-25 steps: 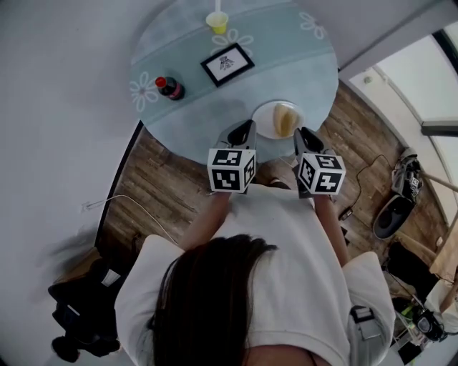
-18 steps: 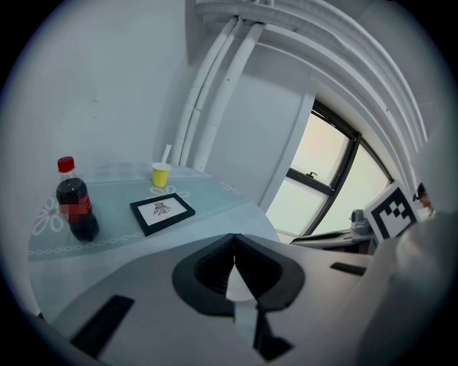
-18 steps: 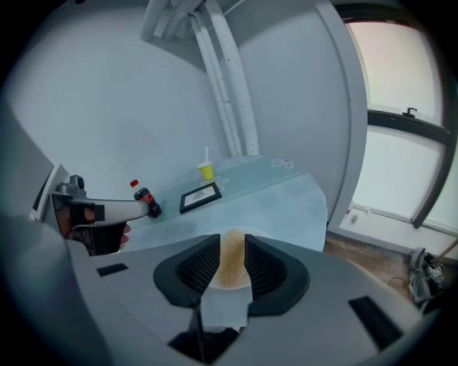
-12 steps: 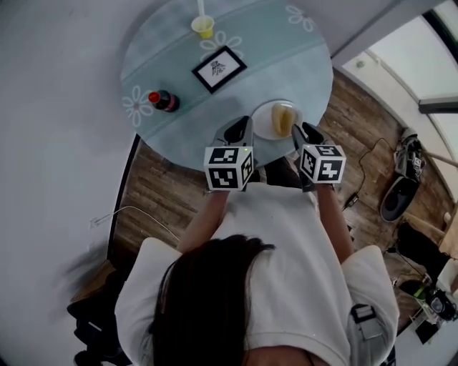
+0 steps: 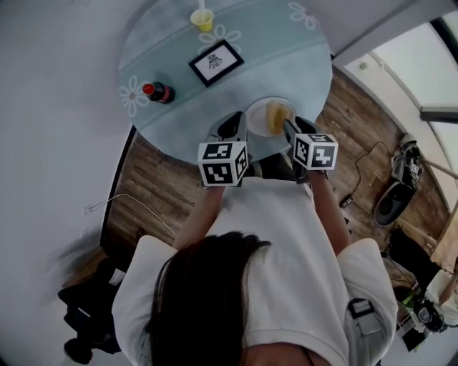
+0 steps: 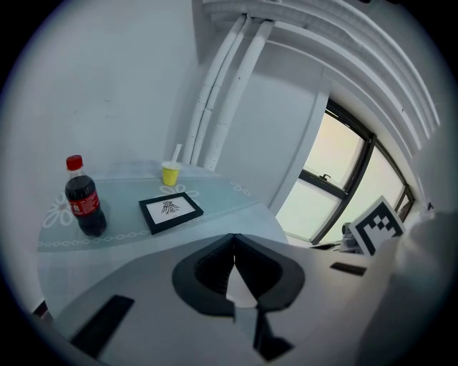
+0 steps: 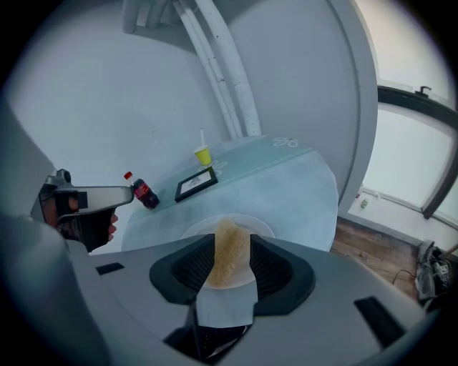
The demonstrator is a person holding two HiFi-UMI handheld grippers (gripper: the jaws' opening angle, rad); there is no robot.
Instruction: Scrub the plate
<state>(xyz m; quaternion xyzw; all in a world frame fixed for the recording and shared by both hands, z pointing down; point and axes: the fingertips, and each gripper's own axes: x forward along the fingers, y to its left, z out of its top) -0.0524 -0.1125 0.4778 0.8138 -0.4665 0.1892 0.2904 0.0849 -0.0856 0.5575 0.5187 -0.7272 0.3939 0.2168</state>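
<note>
Looking down on a round table (image 5: 300,57) under a pale blue cloth, with the white plate (image 5: 255,119) close to its near edge. Lying across the plate's right half, a yellow sponge (image 5: 275,116), long side running away from the person.

Poised at the plate's near right rim, the right gripper (image 5: 289,126): jaws partway apart, having just been opening, with the sponge framed in the gap between them (plain enough from the gripper's own camera). No sign of the pads pressing on it, so nothing gripped.

Parked just left of the plate's near rim, the left gripper (image 5: 235,123): jaws closed tip to tip, with nothing between them. Angled downward towards the table, like its partner.

Standing upright well left of the plate and a little farther back, a dark cola bottle (image 5: 158,92) with a red cap. Set beyond the plate and between it and the far edge, a black picture frame (image 5: 216,62), seemingly flat on the cloth. Farther still from the plate, at the table's far side, a small yellow cup (image 5: 202,19) with a straw. Nearer than the plate, past the table's edge, wooden floor (image 5: 164,186).
</note>
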